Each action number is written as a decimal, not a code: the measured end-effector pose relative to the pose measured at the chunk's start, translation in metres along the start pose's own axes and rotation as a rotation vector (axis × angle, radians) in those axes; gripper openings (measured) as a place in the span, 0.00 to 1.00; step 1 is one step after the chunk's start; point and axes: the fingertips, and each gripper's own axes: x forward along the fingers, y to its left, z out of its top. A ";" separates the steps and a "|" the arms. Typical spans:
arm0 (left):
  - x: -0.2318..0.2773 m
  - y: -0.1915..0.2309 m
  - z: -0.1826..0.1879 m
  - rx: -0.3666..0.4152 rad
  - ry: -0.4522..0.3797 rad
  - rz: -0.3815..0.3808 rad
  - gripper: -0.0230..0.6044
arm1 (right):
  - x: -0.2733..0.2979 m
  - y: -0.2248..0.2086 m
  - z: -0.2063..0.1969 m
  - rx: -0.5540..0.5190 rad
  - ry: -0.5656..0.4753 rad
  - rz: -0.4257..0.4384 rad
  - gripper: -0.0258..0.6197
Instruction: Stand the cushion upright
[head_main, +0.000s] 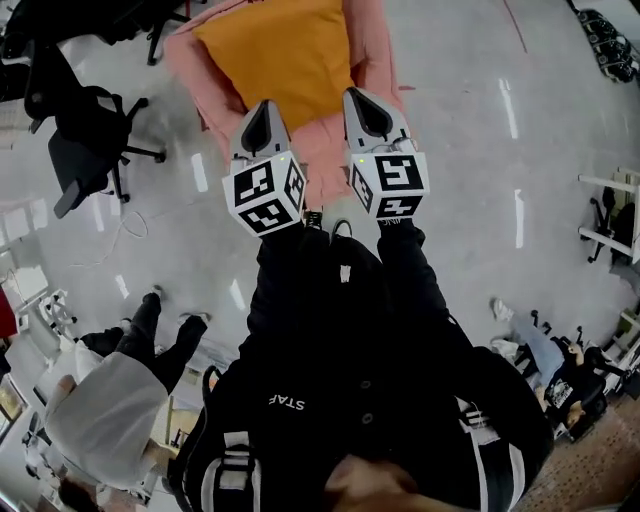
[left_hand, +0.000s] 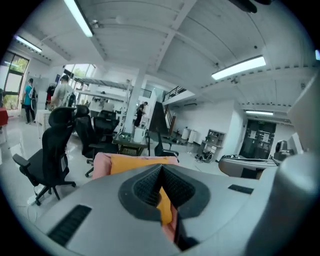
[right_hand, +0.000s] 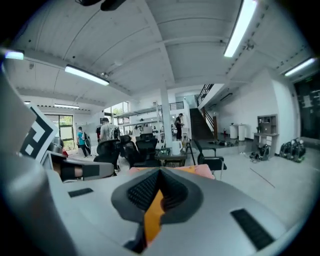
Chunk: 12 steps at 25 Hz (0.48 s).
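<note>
Glossy grey floor spreads under an open office. Nearest, the person's black jacket reads "STAF". Ahead, the left gripper and right gripper each clench the near edge of the orange cushion, which is backed by pink padding. Judging by this, the cushion is gripped but not yet stood upright.

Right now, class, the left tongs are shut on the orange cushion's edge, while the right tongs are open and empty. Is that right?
Not quite. The right tongs are also shut on the orange cushion: the right gripper view shows its fabric pinched between them. The left tongs are shut on its edge, as stated.
</note>
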 end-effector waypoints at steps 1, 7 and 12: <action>-0.013 -0.011 0.011 0.014 -0.024 -0.014 0.04 | -0.014 0.002 0.013 0.001 -0.027 -0.002 0.06; -0.078 -0.070 0.062 0.146 -0.155 -0.074 0.04 | -0.091 0.012 0.070 -0.029 -0.150 -0.008 0.06; -0.112 -0.100 0.075 0.161 -0.201 -0.119 0.04 | -0.132 0.018 0.095 -0.052 -0.214 -0.019 0.06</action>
